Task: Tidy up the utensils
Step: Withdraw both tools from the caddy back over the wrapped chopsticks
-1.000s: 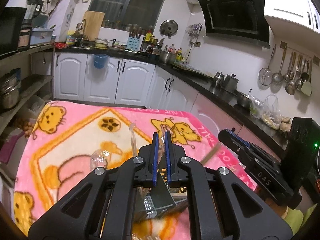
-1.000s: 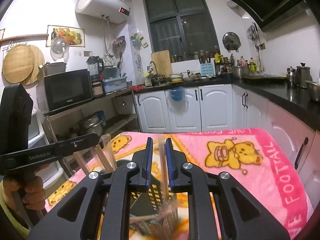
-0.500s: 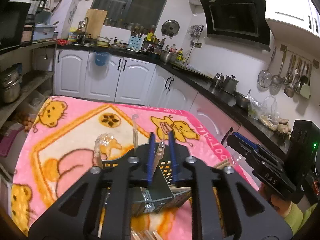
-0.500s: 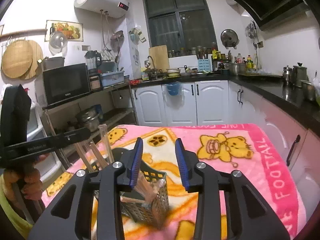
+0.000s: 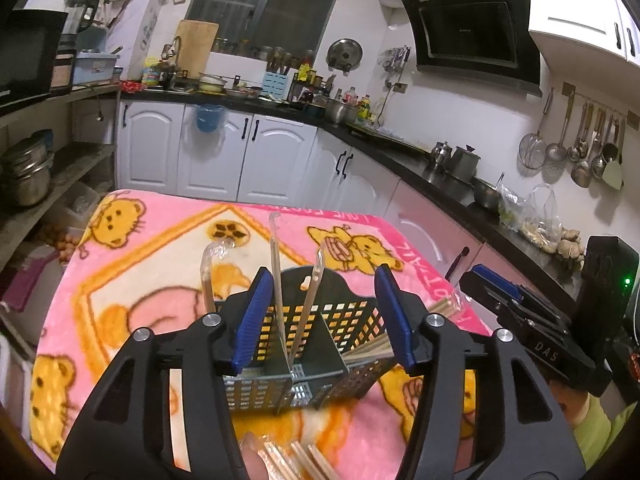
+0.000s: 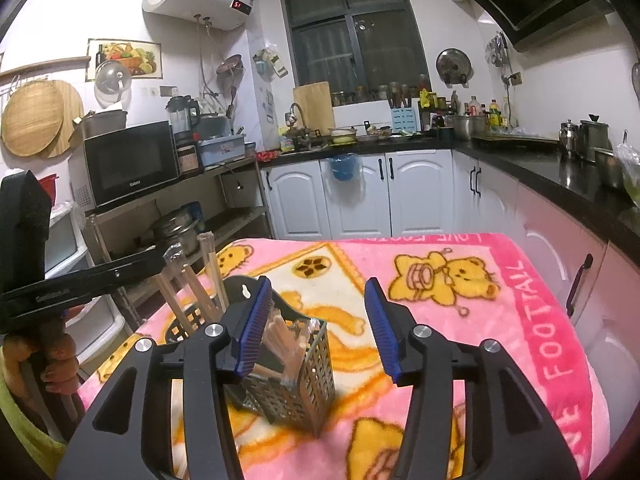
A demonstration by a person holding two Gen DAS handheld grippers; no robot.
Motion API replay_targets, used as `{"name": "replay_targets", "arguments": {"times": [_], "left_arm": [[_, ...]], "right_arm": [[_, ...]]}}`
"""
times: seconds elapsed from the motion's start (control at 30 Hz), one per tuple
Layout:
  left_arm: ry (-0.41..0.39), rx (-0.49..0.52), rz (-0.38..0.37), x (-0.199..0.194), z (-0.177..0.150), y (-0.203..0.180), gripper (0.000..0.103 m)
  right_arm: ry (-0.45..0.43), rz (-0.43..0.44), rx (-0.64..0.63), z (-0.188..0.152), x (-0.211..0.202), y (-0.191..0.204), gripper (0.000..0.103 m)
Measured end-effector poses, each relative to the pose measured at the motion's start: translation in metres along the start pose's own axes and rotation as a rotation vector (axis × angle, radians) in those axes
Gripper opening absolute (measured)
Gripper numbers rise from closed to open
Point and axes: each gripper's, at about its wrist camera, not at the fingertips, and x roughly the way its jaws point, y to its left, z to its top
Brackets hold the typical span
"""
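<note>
On my left, the left tongs (image 5: pixel 326 316) are opening with nothing pinched, just above the black caddy (image 5: pixel 320 344) on the blanket-covered desk (image 5: pixel 132 280), where wrapped chopsticks (image 5: pixel 278 276) stand. The right tongs (image 6: pixel 318 320) are opening too, empty, over the bundle (image 6: pixel 288 340). I judge a drop-off finishing; next I'd fetch the loose chopsticks (image 5: pixel 296 458) nearest me.

We count one perforated utensil basket (image 5: pixel 304 344) on one pink blanket (image 5: pixel 160 248). Three wrapped utensils (image 5: pixel 276 264) stand upright in its left compartment; the chopsticks (image 6: pixel 280 336) are too bunched to count. Two grippers show.
</note>
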Motion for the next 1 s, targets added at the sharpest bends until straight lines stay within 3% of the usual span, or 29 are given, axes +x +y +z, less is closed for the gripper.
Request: {"name": "replay_targets", "arguments": {"times": [0.17, 0.3, 0.47, 1.0], "left_arm": [[0.001, -0.005, 0.02, -0.009, -0.005, 0.0, 0.066], [0.002, -0.011, 0.037, -0.015, -0.009, 0.0, 0.073], [-0.002, -0.021, 0.045, -0.023, -0.016, -0.001, 0.092], [0.033, -0.047, 0.093, -0.033, -0.037, 0.005, 0.092]], "right_arm": [[0.001, 0.006, -0.008, -0.003, -0.004, 0.002, 0.056], [0.002, 0.015, -0.01, -0.007, -0.009, 0.002, 0.059], [0.006, 0.025, -0.011, -0.011, -0.014, 0.004, 0.063], [0.043, 0.043, -0.038, -0.029, -0.028, 0.015, 0.07]]}}
